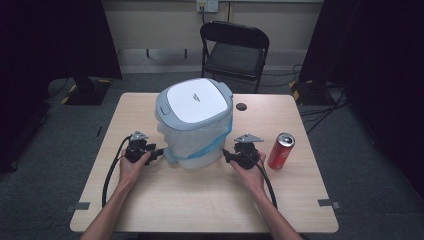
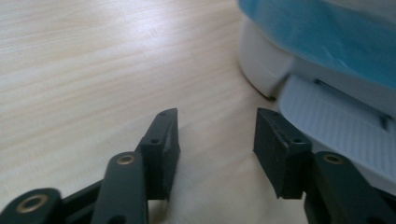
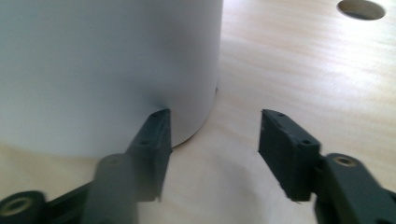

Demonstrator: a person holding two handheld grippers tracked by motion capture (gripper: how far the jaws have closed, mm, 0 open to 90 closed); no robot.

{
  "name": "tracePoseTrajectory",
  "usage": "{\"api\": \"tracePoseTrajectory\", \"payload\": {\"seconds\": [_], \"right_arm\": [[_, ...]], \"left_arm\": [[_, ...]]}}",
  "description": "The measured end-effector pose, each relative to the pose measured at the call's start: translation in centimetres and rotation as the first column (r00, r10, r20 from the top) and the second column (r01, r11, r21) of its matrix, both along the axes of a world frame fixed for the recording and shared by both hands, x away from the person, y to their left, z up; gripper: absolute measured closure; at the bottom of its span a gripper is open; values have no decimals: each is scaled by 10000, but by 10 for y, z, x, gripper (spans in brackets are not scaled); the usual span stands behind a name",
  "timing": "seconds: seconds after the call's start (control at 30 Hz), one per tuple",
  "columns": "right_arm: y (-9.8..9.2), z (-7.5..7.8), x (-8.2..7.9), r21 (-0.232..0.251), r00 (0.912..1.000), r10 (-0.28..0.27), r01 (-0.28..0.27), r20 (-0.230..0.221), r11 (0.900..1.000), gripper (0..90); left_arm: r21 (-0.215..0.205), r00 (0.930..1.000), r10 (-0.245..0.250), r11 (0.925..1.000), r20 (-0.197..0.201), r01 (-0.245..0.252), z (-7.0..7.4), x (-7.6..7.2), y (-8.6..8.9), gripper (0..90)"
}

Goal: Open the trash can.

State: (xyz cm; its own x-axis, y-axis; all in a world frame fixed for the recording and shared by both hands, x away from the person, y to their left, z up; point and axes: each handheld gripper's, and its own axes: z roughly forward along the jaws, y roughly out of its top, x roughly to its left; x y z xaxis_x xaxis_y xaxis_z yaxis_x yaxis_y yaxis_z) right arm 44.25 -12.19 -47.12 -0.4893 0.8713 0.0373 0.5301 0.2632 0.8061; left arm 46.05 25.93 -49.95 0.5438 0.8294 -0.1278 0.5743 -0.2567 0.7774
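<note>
White plastic pedal bin [image 1: 196, 125] with grey lid and blue-edged liner stands mid-table [image 1: 150, 200]. Left gripper [image 1: 161, 152] low beside its grey foot pedal [image 2: 336, 135], jaws apart, nothing between. Right gripper [image 1: 226, 156] at the bin's base opposite, jaws apart, gripping nothing. Red can [image 1: 281, 150] farther right.

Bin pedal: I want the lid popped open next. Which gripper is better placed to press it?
Probably left: the left gripper sits open beside the pedal at the bin base; the right gripper faces plain wall.
</note>
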Motion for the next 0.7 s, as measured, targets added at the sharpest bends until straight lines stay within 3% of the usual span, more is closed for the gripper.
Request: {"api": "tracePoseTrajectory", "payload": {"seconds": [0.1, 0.17, 0.27, 0.33, 0.37, 0.4, 0.47, 0.5, 0.57, 0.63, 0.7], "right_arm": [[-1, -1, 19, 226, 9995, -330, 330, -23, 9992, 472], [2, -1, 33, 301, 9985, -538, 536, 37, 9981, 484], [11, 1, 51, 432, 9978, -624, 615, 214, 9972, 498], [19, 4, 61, 650, 9984, -511, 493, 261, 9967, 497], [25, 5, 65, 613, 9986, -429, 410, 296, 9973, 494], [32, 7, 69, 399, 9985, -407, 393, 353, 9984, 495], [43, 10, 73, -85, 9975, -239, 246, 661, 9997, 470], [45, 11, 74, -117, 9976, -199, 207, 658, 9997, 459], [45, 17, 80, 60, 9977, -114, 110, 667, 9999, 424], [44, 22, 86, -8, 9956, -289, 291, 896, 9996, 422], [42, 26, 97, 12, 9939, -539, 541, 965, 9985, 413]], "left_arm": [[32, 9998, -160, 9999, -119, 160, 0, -8, -4, 523], [-185, 9996, -167, 9997, -212, 163, 0, -14, -8, 494], [-229, 9974, -631, 9978, -359, 623, 1, -18, -15, 482], [-771, 9929, -990, 9926, -652, 939, 2, -18, -17, 416], [-822, 9902, -1216, 9899, -689, 1159, 2, -17, -18, 391], [-446, 9914, -1161, 9925, -603, 1135, 3, -18, -20, 368], [-331, 9919, -1115, 9934, -602, 1097, 4, -18, -16, 401], [-214, 9937, -974, 9951, -559, 963, 5, -17, -11, 407], [-101, 9991, -19, 9999, -428, 15, 8, -13, 5, 415], [-20, 9974, 652, 9979, -321, -653, 13, -3, 18, 412], [-162, 9914, 1307, 9913, -32, -1308, 21, 10, 26, 398]]}}
